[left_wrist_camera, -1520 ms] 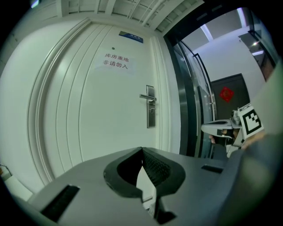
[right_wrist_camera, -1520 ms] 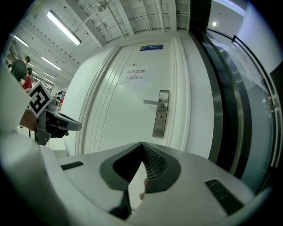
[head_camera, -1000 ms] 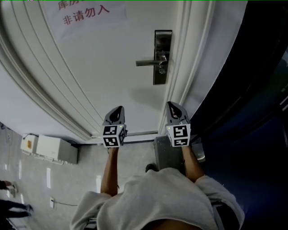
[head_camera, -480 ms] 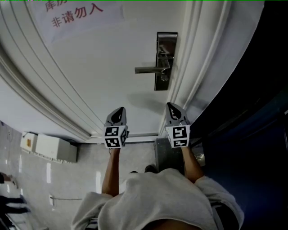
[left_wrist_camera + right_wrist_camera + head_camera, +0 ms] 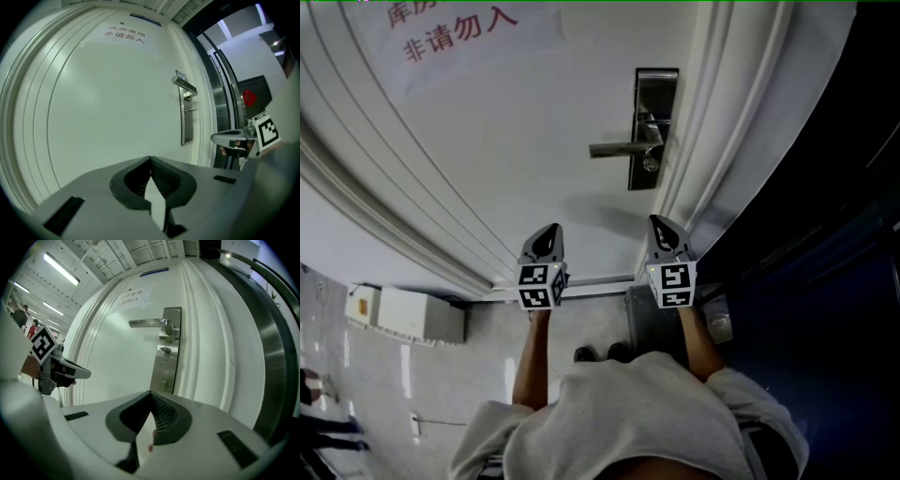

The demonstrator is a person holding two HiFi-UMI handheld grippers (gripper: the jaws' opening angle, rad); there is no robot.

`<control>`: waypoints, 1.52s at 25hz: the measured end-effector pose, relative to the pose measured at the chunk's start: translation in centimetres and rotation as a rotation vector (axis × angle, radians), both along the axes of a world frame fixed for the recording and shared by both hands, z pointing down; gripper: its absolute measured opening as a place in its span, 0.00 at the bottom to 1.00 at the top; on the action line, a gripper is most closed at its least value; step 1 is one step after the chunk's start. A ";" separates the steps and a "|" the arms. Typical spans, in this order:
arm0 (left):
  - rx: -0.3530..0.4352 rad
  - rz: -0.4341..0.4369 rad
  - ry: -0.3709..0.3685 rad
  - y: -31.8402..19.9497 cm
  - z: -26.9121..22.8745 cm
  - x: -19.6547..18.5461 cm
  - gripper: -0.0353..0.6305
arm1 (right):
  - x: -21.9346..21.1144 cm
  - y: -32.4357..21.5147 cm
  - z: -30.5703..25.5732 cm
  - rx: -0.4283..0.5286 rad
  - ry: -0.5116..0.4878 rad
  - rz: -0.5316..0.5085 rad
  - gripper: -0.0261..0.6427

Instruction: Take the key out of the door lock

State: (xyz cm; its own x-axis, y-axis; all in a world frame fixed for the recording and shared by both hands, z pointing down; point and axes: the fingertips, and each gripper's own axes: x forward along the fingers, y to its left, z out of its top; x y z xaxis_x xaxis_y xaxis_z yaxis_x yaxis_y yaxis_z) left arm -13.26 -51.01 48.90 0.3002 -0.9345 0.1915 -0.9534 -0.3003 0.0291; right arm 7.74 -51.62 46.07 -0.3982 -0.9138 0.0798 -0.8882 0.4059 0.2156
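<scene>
While the key (image 5: 162, 351) sits in the lock plate (image 5: 654, 89) by the door (image 5: 534, 122) edge, left gripper (image 5: 546, 230) and right gripper (image 5: 661, 223) hang well short of it — jaws pinched together, empty.

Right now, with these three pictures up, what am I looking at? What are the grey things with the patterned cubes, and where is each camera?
There is no robot here. A person holds a two-jaw hand tool in each hand: the left gripper and the right gripper. The patterned cubes are part of them. One picture comes from a camera on the person's head, looking down past the arms. The other two come from cameras riding on each gripper, looking along its jaws. Everything faces a white door with a paper sign, a metal lock plate, a lever handle and a key in the lock just below it. Both pairs of jaws are closed and hold nothing, and neither has reached the door.
</scene>
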 end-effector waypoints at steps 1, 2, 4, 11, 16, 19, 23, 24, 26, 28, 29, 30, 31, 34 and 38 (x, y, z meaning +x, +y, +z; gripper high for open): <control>0.001 0.004 -0.002 0.0 -0.2 -0.3 0.08 | -0.2 0.1 0.0 -0.002 0.000 0.005 0.07; 0.002 0.007 -0.004 -0.1 -0.3 -0.6 0.08 | -0.4 0.1 0.0 -0.002 0.001 0.010 0.07; 0.009 0.015 -0.009 -0.4 -0.7 -1.0 0.08 | -0.6 -0.1 -0.2 0.001 0.001 0.022 0.07; 0.022 0.022 -0.006 -0.6 -1.1 -2.3 0.08 | -1.3 -0.4 -1.2 0.032 0.033 0.042 0.07; 0.030 0.038 -0.004 -0.6 -1.6 -2.2 0.08 | -1.6 -1.0 -3.6 0.112 0.140 0.037 0.07; 0.032 0.046 0.000 -0.7 -1.7 -2.1 0.08 | -1.4 -1.7 -5.3 0.168 0.226 0.034 0.07; 0.029 0.051 0.005 -0.8 -1.5 -2.1 0.08 | -1.2 -2.4 -7.7 0.243 0.372 0.035 0.07; 0.028 0.054 0.006 -0.8 -1.5 -2.0 0.08 | -1.1 -2.6 -8.1 0.260 0.414 0.039 0.07; 0.028 0.058 0.009 -0.9 -1.5 -1.9 0.08 | -0.9 -2.9 -8.8 0.293 0.494 0.047 0.07; 0.026 0.057 0.012 -1.0 -1.3 -2.0 0.08 | -1.0 -3.1 -9.2 0.326 0.579 0.047 0.07; 0.023 0.057 0.013 -1.0 -1.2 -2.0 0.08 | -1.0 -3.1 -9.3 0.341 0.626 0.044 0.07; 0.021 0.058 0.014 -1.0 -1.1 -2.0 0.08 | -1.1 -3.2 -9.2 0.355 0.675 0.041 0.07; 0.022 0.060 0.017 -1.1 -1.1 -2.0 0.08 | -1.3 -3.1 -9.1 0.368 0.728 0.038 0.07; 0.033 0.056 0.026 -1.2 -1.4 -2.1 0.08 | -1.6 -3.1 -8.5 0.417 0.916 0.041 0.07; 0.031 0.060 0.027 -1.3 -1.5 -2.0 0.08 | -1.6 -3.7 -7.6 0.481 1.161 0.056 0.07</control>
